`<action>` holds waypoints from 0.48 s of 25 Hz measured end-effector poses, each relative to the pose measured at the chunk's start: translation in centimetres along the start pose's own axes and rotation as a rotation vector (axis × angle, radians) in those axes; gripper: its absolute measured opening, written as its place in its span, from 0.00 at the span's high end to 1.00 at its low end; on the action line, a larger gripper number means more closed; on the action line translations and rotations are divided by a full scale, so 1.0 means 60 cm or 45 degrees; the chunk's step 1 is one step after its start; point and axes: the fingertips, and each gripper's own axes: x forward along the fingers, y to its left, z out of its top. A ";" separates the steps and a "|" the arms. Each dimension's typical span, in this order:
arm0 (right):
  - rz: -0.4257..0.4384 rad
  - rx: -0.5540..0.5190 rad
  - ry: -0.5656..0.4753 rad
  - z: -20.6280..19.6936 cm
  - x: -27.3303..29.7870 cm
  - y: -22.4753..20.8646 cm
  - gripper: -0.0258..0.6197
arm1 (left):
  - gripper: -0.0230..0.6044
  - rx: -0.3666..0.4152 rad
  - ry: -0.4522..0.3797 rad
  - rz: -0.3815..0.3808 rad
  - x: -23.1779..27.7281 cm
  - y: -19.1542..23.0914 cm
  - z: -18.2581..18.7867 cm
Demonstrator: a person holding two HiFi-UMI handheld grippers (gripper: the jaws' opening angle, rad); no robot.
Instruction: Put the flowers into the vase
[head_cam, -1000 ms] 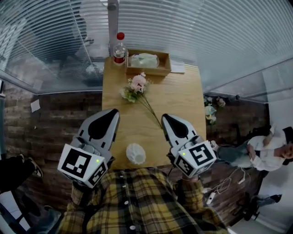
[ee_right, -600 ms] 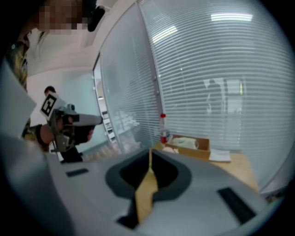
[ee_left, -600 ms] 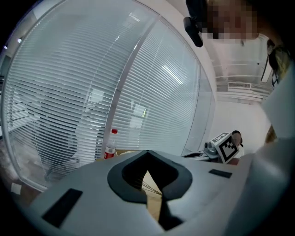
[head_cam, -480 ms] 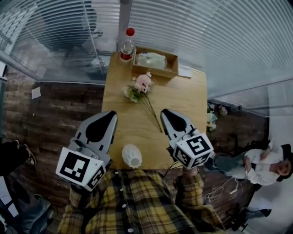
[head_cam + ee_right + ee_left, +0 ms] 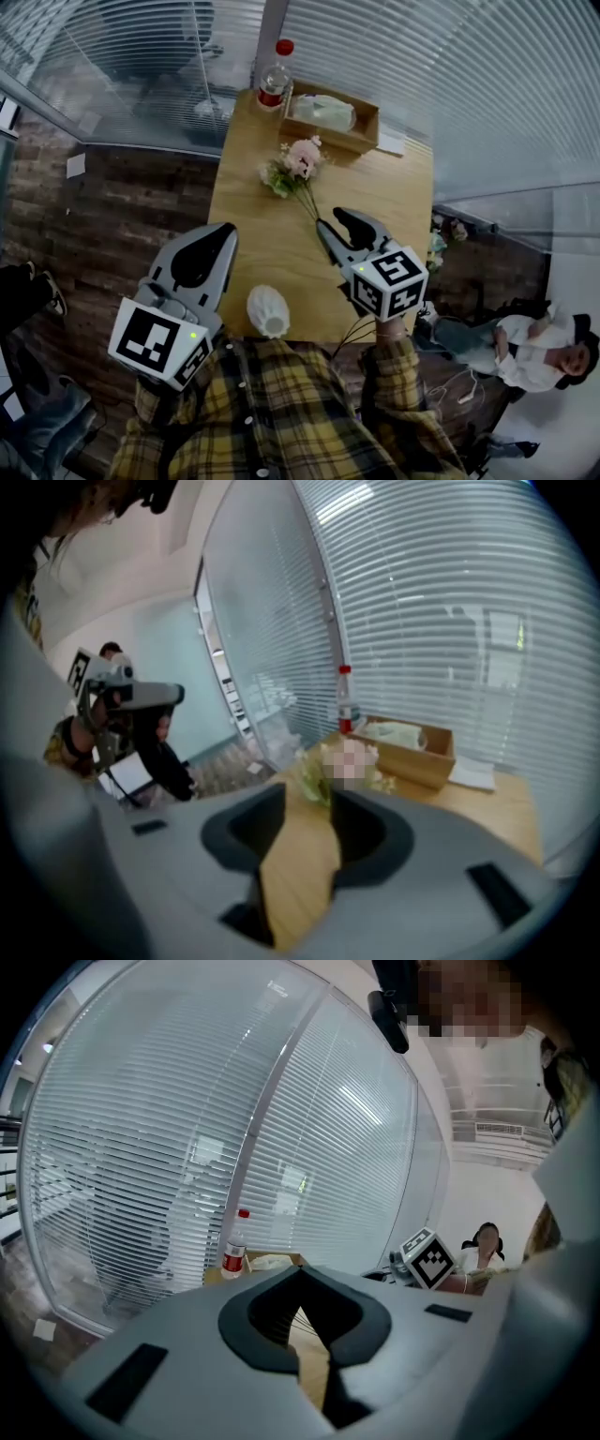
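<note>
A bunch of pink flowers (image 5: 298,165) with green leaves lies on the wooden table (image 5: 251,202), its thin stems running back toward me. The white ribbed vase (image 5: 267,311) stands at the table's near edge between my two grippers. My right gripper (image 5: 336,223) is open; its jaws have just been opening, and their tips sit at the stem ends. In the right gripper view, the flowers (image 5: 342,761) lie just beyond my right gripper (image 5: 307,808), and only bare wood shows between the jaws. My left gripper (image 5: 214,236) (image 5: 300,1274) hangs shut and holds nothing, left of the vase.
A clear bottle with a red cap (image 5: 274,80) and a wooden box (image 5: 333,117) holding pale cloth stand at the table's far end, with a sheet of paper (image 5: 392,142) beside the box. Glass walls with blinds lie beyond. A person (image 5: 534,342) sits to the right.
My right gripper has moved forward and down to the stem ends and gone from shut to open. The left gripper has hardly shifted.
</note>
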 end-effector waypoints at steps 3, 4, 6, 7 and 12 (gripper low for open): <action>0.009 -0.029 0.061 -0.015 0.019 -0.002 0.72 | 0.95 -0.008 0.006 0.029 -0.012 0.006 -0.006; 0.007 -0.039 0.078 -0.019 0.026 -0.004 0.72 | 0.95 -0.012 0.005 0.037 -0.015 0.008 -0.007; 0.000 -0.066 0.114 -0.027 0.040 -0.010 0.71 | 0.95 -0.017 0.004 0.051 -0.020 0.011 -0.009; -0.006 -0.086 0.137 -0.031 0.048 -0.013 0.71 | 0.95 -0.020 0.006 0.057 -0.022 0.013 -0.010; -0.046 -0.185 0.258 -0.055 0.090 -0.029 0.71 | 0.95 -0.030 0.012 0.086 -0.032 0.020 -0.016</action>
